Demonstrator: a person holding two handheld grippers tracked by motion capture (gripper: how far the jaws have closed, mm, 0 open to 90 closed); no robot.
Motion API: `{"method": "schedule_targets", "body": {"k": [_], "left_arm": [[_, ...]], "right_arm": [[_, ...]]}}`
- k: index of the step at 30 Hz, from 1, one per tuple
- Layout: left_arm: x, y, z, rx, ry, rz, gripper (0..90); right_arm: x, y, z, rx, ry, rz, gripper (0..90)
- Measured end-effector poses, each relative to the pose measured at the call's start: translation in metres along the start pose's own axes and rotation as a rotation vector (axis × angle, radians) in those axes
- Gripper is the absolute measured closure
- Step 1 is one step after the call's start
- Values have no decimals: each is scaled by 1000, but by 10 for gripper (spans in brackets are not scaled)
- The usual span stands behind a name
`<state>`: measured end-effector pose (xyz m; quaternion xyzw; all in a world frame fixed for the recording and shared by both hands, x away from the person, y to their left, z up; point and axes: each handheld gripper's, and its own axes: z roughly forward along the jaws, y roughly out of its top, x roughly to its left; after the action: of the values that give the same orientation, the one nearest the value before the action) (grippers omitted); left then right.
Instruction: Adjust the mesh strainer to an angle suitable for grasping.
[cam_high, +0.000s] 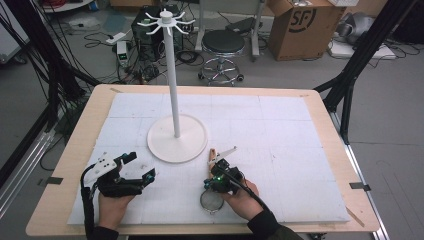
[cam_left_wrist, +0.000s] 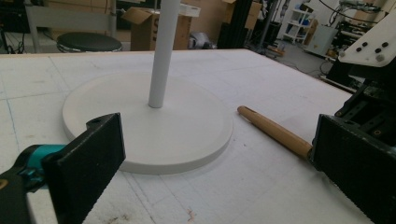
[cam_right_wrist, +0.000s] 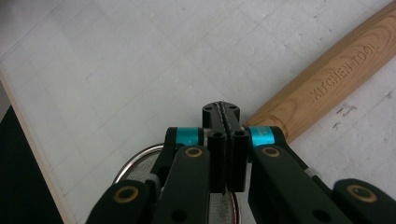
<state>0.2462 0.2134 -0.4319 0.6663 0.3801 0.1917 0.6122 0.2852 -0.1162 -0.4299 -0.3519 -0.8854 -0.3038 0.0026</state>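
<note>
Right tongs (cam_high: 216, 172) are closing tight on the strainer (cam_high: 212, 199) where wooden handle (cam_right_wrist: 322, 91) meets mesh, low over the counter (cam_high: 280, 130); looks light, rigid, handle grips best. Left tongs (cam_high: 136, 167) are sitting wide open, empty, near stand (cam_high: 176, 135)

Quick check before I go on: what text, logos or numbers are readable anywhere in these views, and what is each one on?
"KITCHEN TOOL": pressed into the wooden handle of the strainer, beside the right gripper.
"SF": large dark letters on the cardboard box on the floor behind the table.
Green lit display on the small device on the floor: too small to read.
The white stand bears no lettering.
</note>
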Motion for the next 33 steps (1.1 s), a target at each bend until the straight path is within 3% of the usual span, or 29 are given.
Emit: {"method": "schedule_targets", "body": {"k": [5, 14, 23, 31, 32, 33], "left_arm": [[0, 0, -1, -1, 1, -1, 34], [1, 0, -2, -2, 6, -2, 34], [0, -1, -1, 3, 6, -2, 34], [0, -1, -1, 5, 6, 0, 34], [1, -1, -1, 5, 7, 0, 34], [1, -1, -1, 6, 5, 0, 34]], "right_arm": [[1, 1, -1, 21, -40, -29, 896], [-15, -7, -14, 41, -64, -2, 895], [-35, -20, -27, 28, -64, 40, 896], [-43, -27, -33, 14, -65, 58, 895], [-44, -27, -33, 8, -59, 61, 895], [-45, -28, -34, -2, -20, 74, 896]]}}
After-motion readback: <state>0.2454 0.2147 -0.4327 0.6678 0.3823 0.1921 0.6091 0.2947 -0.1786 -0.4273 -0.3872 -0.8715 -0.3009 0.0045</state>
